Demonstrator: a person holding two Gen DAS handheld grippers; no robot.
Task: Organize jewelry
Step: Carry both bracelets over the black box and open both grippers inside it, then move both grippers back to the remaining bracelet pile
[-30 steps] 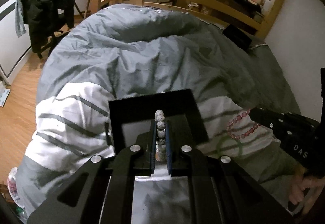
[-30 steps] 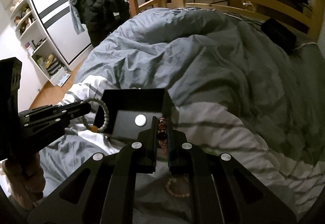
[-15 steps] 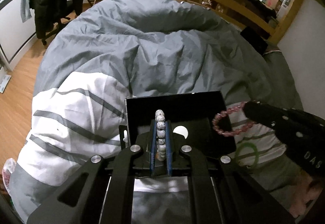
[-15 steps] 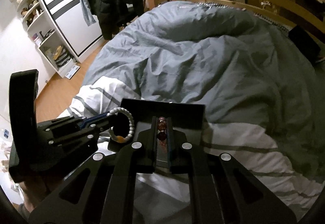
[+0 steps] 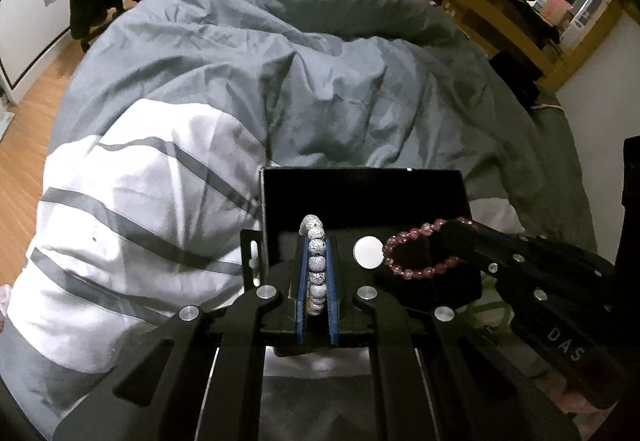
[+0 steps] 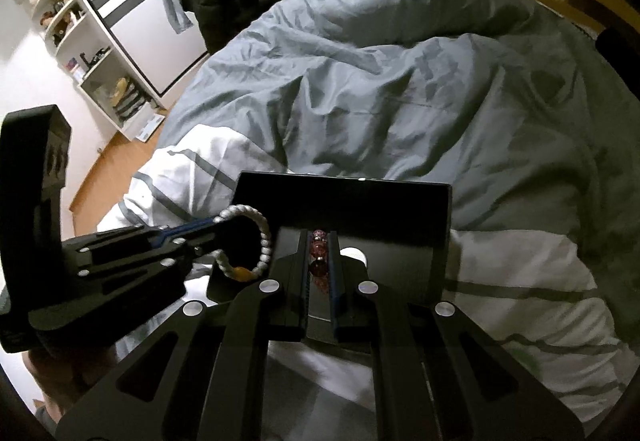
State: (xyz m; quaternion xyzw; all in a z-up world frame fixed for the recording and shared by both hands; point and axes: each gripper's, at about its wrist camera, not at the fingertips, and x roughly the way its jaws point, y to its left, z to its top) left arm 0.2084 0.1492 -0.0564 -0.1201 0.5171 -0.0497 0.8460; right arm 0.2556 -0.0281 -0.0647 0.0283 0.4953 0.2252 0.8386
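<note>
Over the open black box (image 5: 362, 187) on the bed, left tongs (image 5: 316, 241) pinch a white speckled bracelet (image 5: 315, 265); right tongs (image 6: 320, 241) clamp a pink bead bracelet (image 5: 416, 249). Neither is released yet, and a green bangle (image 5: 490, 307) lies outside.

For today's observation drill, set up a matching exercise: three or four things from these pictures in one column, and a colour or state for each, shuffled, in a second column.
1. white speckled bracelet
2. pink bracelet
3. black box
4. duvet

A. grey and white, rumpled
B. clamped in the left gripper
C. open, lying on the bed
D. clamped in the right gripper

Pairs: 1-B, 2-D, 3-C, 4-A
</note>
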